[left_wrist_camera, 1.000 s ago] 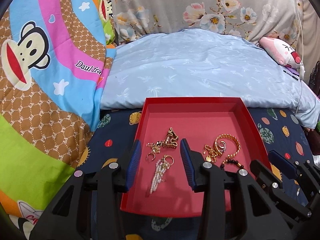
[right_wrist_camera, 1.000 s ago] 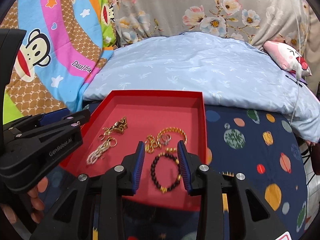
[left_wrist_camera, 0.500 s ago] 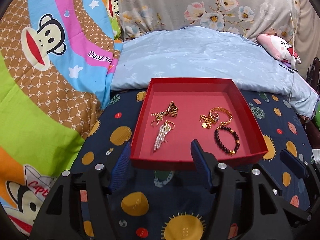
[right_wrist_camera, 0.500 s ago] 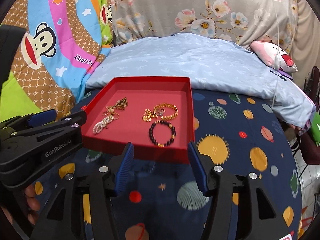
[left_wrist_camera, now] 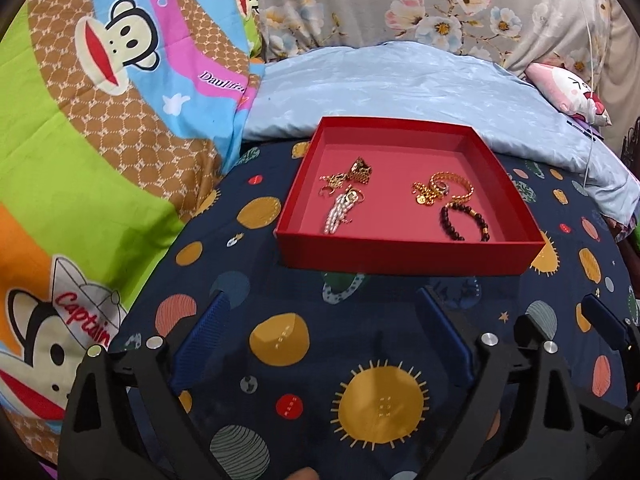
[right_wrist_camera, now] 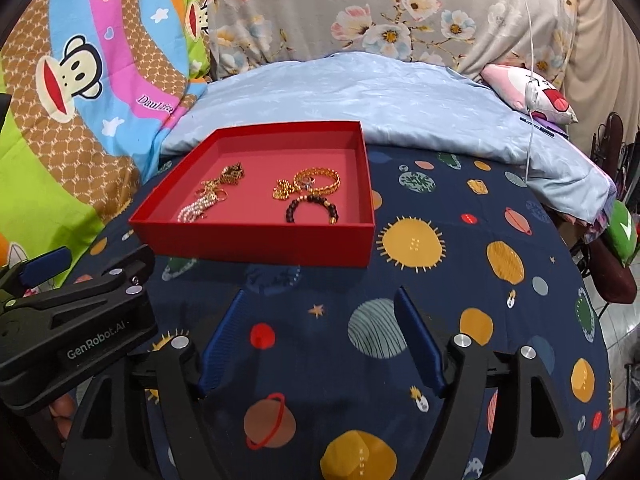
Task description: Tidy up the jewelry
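- The red tray [left_wrist_camera: 404,254] sits on the planet-print bedsheet [left_wrist_camera: 280,340], well beyond both grippers.
- Inside it lie a pearl strand [left_wrist_camera: 336,216] and gold chain [left_wrist_camera: 348,174] on the left, with a gold bracelet [left_wrist_camera: 448,188] and dark bead bracelet [left_wrist_camera: 462,218] on the right.
- Left gripper [left_wrist_camera: 320,344]: fingers spread wide, holding nothing.
- Right gripper [right_wrist_camera: 320,340]: fingers apart too, short of the tray's near wall.
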Motion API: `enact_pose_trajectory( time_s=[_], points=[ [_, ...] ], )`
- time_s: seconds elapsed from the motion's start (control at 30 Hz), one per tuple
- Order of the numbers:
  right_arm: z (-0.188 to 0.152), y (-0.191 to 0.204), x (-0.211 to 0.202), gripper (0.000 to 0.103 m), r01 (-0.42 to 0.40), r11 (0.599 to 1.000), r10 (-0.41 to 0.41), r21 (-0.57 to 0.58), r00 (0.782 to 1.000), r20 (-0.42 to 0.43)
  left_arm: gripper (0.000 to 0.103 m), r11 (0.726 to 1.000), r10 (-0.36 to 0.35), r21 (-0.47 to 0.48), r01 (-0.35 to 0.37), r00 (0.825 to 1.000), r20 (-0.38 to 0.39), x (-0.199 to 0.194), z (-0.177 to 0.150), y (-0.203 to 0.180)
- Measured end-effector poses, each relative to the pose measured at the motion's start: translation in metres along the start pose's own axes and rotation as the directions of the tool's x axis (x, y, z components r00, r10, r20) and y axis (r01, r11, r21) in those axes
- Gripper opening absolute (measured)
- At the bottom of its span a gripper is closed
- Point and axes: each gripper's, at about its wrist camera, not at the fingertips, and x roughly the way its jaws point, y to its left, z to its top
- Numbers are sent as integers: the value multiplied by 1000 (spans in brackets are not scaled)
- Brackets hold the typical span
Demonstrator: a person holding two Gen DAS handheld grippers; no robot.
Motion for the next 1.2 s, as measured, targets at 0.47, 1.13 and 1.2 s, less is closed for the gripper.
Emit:
enact_pose_trajectory(
  time_s=[0.47, 1.13, 1.2],
  points=[
    [-15, -12, -3, 80, 1, 998, -1, 62, 1000, -4, 94, 999, 33, -36, -34, 999, -33, 0, -21, 16],
    [-17, -4, -2, 80, 7, 1000, -7, 27, 1000, 3, 96, 998, 65, -6, -66, 997, -35, 3, -27, 11],
    [-17, -4, -2, 80, 7, 1000, -8, 28, 1000, 2, 96, 998, 69, -3, -69, 997, -33, 3, -27, 11]
  ],
)
